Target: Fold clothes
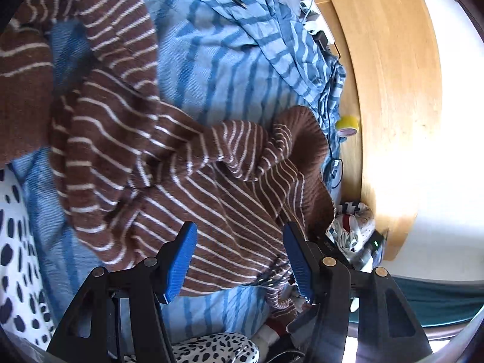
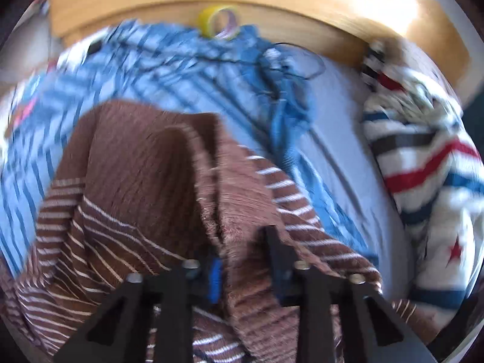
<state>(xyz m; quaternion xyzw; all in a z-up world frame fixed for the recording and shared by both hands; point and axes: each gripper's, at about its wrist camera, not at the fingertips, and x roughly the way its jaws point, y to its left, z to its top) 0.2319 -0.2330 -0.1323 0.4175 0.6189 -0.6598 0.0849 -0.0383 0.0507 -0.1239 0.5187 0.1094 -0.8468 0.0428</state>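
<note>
A brown sweater with thin white stripes (image 1: pixel 181 166) lies crumpled on a blue striped bedsheet (image 1: pixel 227 60). In the left wrist view my left gripper (image 1: pixel 239 260) is open. Its blue pads (image 1: pixel 181 260) stand apart, just above the sweater's lower body near the hem, with nothing pinched. The right wrist view is blurred. There my right gripper (image 2: pixel 243 248) is shut on a ribbed edge of the brown sweater (image 2: pixel 136 166), and the cloth bunches up and drapes over its fingers. The bedsheet (image 2: pixel 151 69) shows behind it.
A wooden board (image 1: pixel 393 90) runs along the bed's far side with a yellow tape roll (image 1: pixel 348 125) against it. A white garment with red and blue stripes (image 2: pixel 423 166) is heaped to the right. Thin black cables (image 2: pixel 296 60) cross the sheet. Spotted fabric (image 1: pixel 15 242) lies at the left.
</note>
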